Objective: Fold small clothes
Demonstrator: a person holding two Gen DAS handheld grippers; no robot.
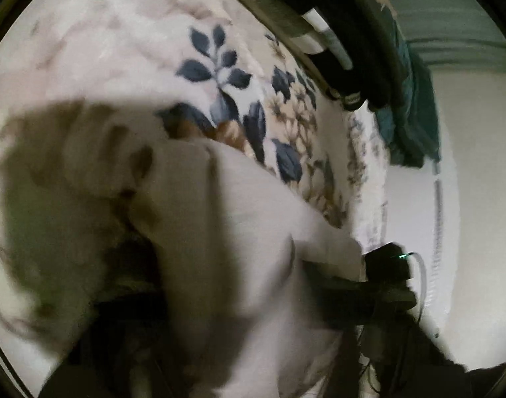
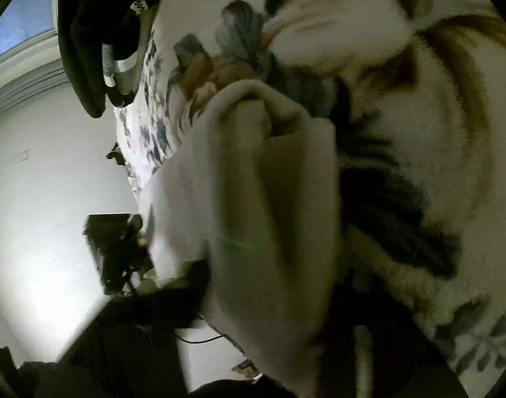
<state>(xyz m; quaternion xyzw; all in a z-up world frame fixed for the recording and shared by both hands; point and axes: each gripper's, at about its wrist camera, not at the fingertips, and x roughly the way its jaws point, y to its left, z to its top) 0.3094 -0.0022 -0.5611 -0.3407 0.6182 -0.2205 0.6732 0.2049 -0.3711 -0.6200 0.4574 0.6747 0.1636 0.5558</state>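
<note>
A white garment [image 1: 253, 232] hangs blurred close before both cameras, above a floral blanket [image 1: 219, 66]. In the left wrist view its far corner ends at my right gripper [image 1: 369, 265], a black body with a green light, which is shut on the cloth. In the right wrist view the garment [image 2: 269, 199] is bunched into folds, and its left edge runs to my left gripper [image 2: 140, 242], which also pinches it. The cloth drapes over each camera's own fingers and hides them.
A pile of dark clothes [image 1: 319, 16] with a white-striped piece lies at the blanket's far edge, a teal cloth [image 1: 408, 116] beside it. The same pile [image 2: 100, 33] shows top left in the right wrist view. The bed's edge drops to a pale floor [image 2: 53, 199].
</note>
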